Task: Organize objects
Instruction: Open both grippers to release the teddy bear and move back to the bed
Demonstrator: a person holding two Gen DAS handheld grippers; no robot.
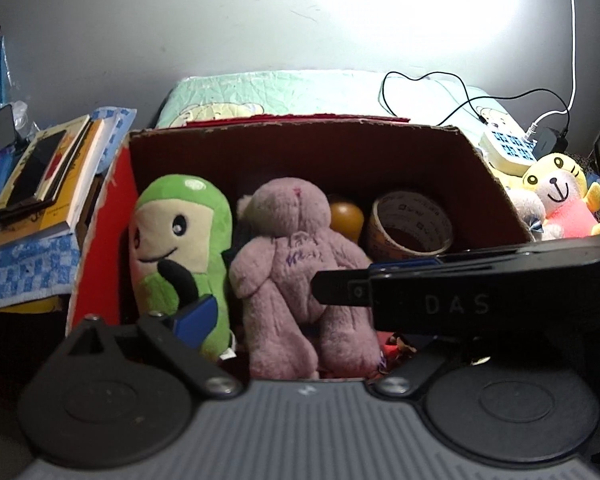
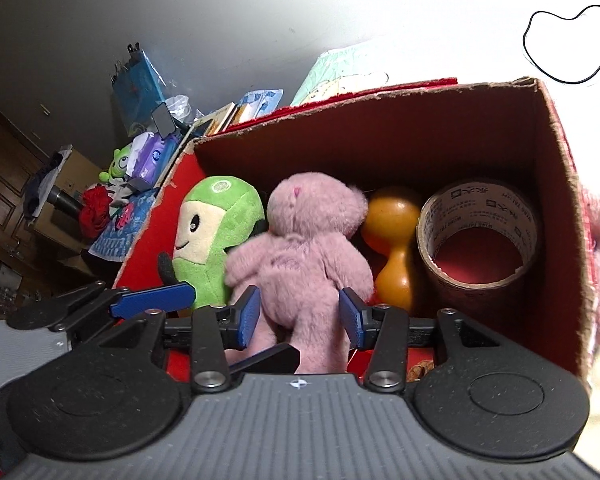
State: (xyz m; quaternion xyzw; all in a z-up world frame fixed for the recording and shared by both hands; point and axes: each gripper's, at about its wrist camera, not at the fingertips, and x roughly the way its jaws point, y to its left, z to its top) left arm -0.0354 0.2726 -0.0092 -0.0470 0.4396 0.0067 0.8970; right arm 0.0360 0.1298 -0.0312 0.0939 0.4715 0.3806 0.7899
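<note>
Inside the cardboard box (image 2: pixel 556 216), the pink bear (image 2: pixel 304 256), soft and light; right gripper (image 2: pixel 300 314) spread wide astride its legs, best pinched at the torso.

Both my wrist cameras look forward and down, close, into the cardboard box (image 1: pixel 496 184); both share the pink bear (image 2: pixel 308 256).
</note>
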